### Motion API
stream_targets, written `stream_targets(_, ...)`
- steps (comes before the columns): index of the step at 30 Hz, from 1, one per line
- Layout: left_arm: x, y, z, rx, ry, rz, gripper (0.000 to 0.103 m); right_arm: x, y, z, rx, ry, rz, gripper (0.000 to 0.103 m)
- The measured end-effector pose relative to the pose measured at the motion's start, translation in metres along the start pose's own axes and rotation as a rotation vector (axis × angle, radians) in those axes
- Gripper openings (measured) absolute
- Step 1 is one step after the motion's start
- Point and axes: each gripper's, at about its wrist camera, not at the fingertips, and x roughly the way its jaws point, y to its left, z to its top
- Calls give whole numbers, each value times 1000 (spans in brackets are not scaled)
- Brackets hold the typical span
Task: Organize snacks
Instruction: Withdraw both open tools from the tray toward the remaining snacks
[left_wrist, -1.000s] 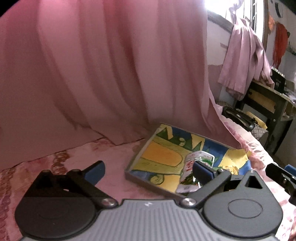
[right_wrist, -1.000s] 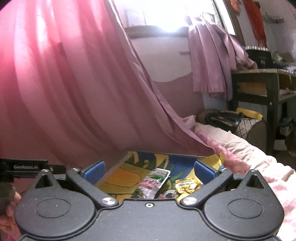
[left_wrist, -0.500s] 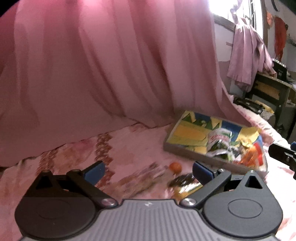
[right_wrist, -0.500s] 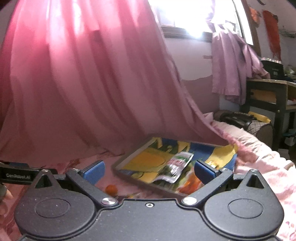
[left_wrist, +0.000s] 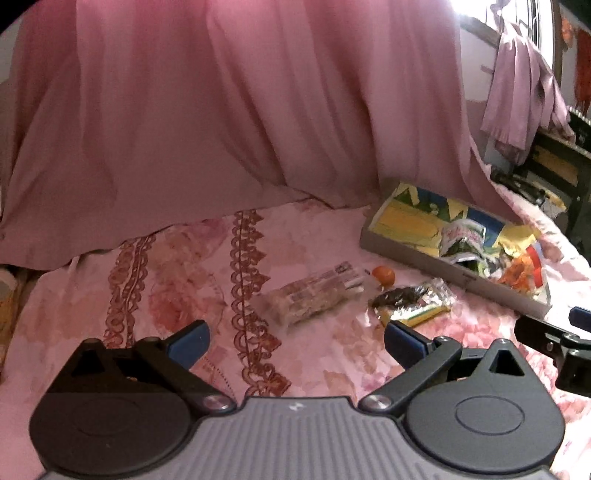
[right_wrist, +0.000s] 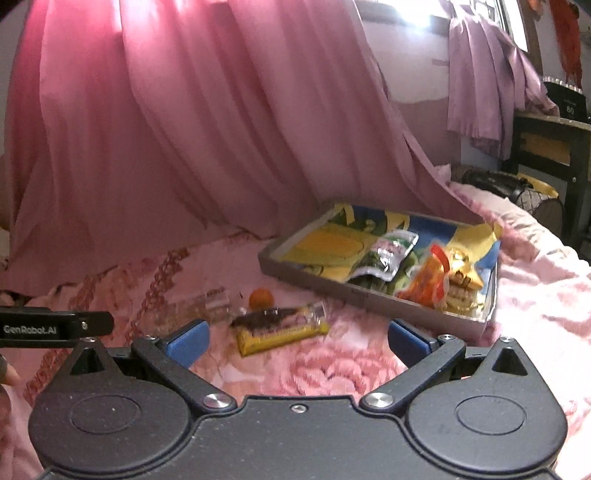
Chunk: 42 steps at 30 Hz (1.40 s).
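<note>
Both tongs are spread and grip nothing: the left tongs (left_wrist: 295, 341) hang above the pink bedspread (left_wrist: 177, 273), the right tongs (right_wrist: 297, 341) just beside them, also over the bed. A grey tray (right_wrist: 369, 295) with a yellow and blue picture on its floor lies on the bedspread ahead and to the right, against the pink curtain (left_wrist: 221, 110). In it lie a green pouch (right_wrist: 388, 254), an orange packet (right_wrist: 424, 280) and gold wrappers (right_wrist: 461, 280). On the bedspread, outside the tray's near wall, lie a clear-wrapped pack (left_wrist: 314, 295), a small orange ball (left_wrist: 383, 275) and a yellow bar (right_wrist: 280, 326) with a dark top, close together.
</note>
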Motion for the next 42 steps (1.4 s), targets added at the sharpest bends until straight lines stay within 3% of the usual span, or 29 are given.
stream_targets(10,14,1,-2,10,95,31,103,21,-12,-8,124,130,-15,102)
stream_targets(24,52,-4,10,90,256,-12,103,48,-7,-15,97,229,-33,102)
stream_targets(30,81,2,32,126,237,-14,103,74,-4,-16,90,275,-25,102)
stream_targets(35,107,3,48,231,193,-5,103,94,0,-15,72,288,-24,102)
stream_targets(40,132,3,54,286,239,-88,103,112,1,-12,72,288,12,102)
stream_targets(42,139,-1,53,329,240,-84,103,119,3,-8,38,277,23,102)
